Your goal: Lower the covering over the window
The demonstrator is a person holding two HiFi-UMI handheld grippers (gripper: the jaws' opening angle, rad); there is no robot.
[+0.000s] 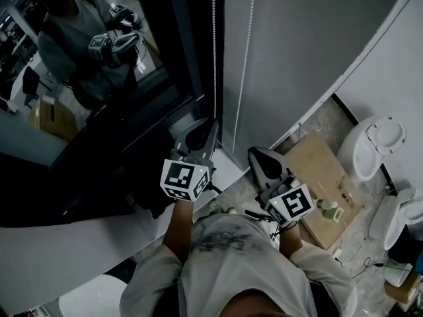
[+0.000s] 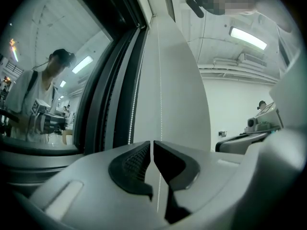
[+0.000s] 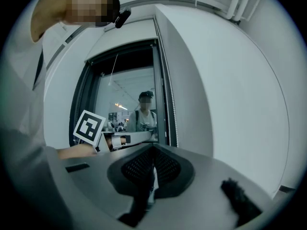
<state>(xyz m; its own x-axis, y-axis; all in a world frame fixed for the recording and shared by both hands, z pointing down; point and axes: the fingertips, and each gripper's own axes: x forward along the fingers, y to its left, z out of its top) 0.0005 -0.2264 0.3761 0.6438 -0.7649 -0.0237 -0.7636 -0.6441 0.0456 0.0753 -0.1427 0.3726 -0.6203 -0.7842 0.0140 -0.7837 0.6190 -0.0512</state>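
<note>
**Lost to the edge and the gap**

Seen from above, the chain (image 1: pixel 213 45) and the cord (image 1: pixel 246 58) both run off the top edge, so their upper ends are unseen. The left gripper (image 2: pixel 152 159) has the cord in its narrow gap, but I can't tell whether a pad touches it. Between the closed jaws of the right gripper (image 3: pixel 152 169) sits a pale sliver, too small to name.

The left hand-held gripper (image 2: pixel 152 145) and the right hand-held gripper (image 3: pixel 153 150) are matte grey with black, finely ribbed pads. Each carries a white cube (image 1: pixel 185 179) printed with black square markers. The bead chain (image 1: pixel 214 45) is white beside the black window frame (image 1: pixel 192 58). The cardboard box (image 1: pixel 324 170) is brown.
</note>
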